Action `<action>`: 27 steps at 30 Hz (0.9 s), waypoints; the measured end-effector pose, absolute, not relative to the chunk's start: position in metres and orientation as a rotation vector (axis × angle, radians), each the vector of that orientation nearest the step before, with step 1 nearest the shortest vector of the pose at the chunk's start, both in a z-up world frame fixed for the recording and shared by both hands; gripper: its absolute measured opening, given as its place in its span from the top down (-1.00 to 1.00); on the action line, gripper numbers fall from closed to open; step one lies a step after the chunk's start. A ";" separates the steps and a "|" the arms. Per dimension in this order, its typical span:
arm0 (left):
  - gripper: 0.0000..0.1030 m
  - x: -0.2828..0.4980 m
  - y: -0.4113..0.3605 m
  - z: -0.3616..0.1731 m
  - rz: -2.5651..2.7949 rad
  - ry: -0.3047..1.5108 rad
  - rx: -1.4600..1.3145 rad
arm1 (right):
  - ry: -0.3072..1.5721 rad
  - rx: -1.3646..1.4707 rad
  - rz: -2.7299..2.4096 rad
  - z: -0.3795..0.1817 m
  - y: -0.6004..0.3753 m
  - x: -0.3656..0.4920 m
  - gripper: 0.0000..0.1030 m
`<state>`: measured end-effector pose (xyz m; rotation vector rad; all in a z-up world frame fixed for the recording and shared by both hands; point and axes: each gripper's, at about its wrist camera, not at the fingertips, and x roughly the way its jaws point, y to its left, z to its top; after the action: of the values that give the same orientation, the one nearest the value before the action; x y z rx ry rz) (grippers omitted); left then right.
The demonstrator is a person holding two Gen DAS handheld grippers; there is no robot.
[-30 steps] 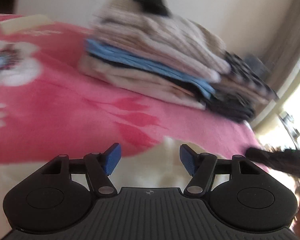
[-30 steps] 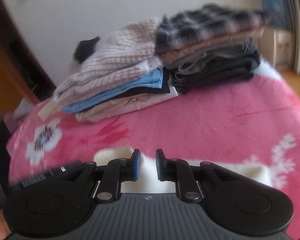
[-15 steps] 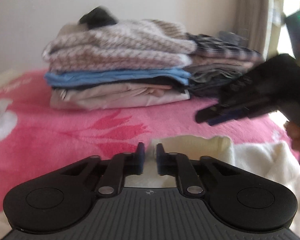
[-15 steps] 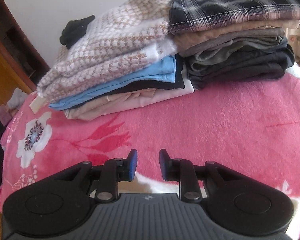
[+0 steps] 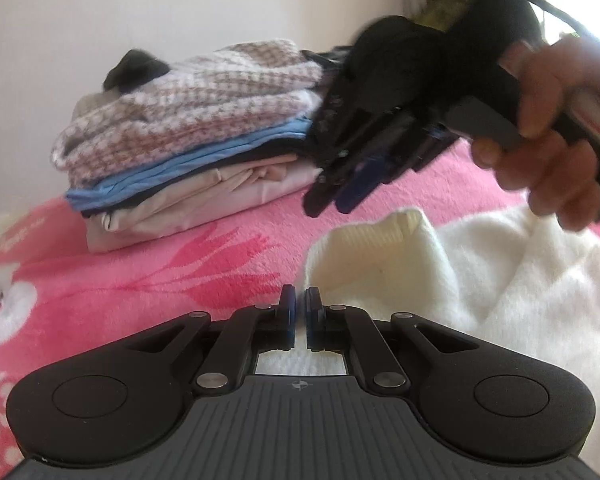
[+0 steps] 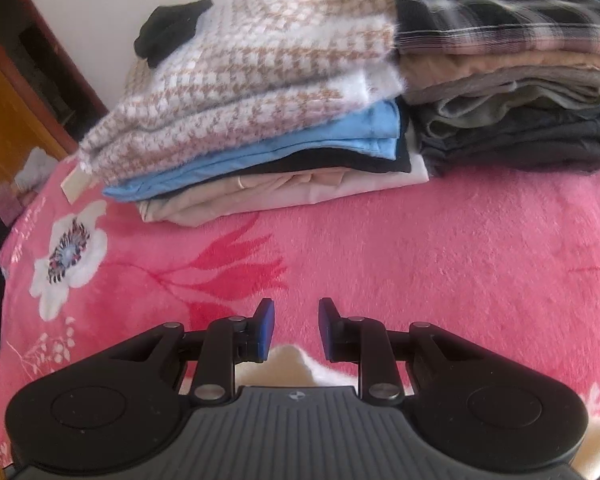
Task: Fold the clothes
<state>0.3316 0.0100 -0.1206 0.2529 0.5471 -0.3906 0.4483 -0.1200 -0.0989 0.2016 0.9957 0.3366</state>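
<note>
Cream knit sweater (image 5: 480, 280) lies lengthwise toward your right, ribbed end pointing at the folded stacks (image 6: 260, 92); your left gripper (image 5: 300, 312) pinches its edge, your right gripper (image 6: 294, 326) hangs parted.

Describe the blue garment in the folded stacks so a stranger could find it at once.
On the pink blanket two stacks of folded clothes stand against the wall. Take the left stack, topped by a fuzzy houndstooth sweater. The blue garment lies right under that sweater and above a black layer; it is the only bright blue piece in either stack.
</note>
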 end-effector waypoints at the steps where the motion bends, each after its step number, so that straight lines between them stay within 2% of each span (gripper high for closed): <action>1: 0.96 0.330 0.009 -0.121 -0.393 0.547 0.275 | 0.997 0.186 0.346 -0.100 -0.117 0.447 0.50; 15: 0.96 0.331 0.018 -0.129 -0.334 0.607 0.316 | 1.041 0.084 0.468 -0.125 -0.115 0.393 0.53; 22: 0.96 0.328 0.021 -0.128 -0.351 0.598 0.305 | 0.915 0.158 0.444 -0.090 -0.124 0.395 0.52; 27: 0.93 0.324 0.024 -0.128 -0.371 0.612 0.306 | 0.921 0.097 0.461 -0.097 -0.106 0.399 0.52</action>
<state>0.3244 0.0239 -0.1278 0.3059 0.6122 -0.3707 0.3992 -0.1061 -0.0969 0.0966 0.9212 0.4607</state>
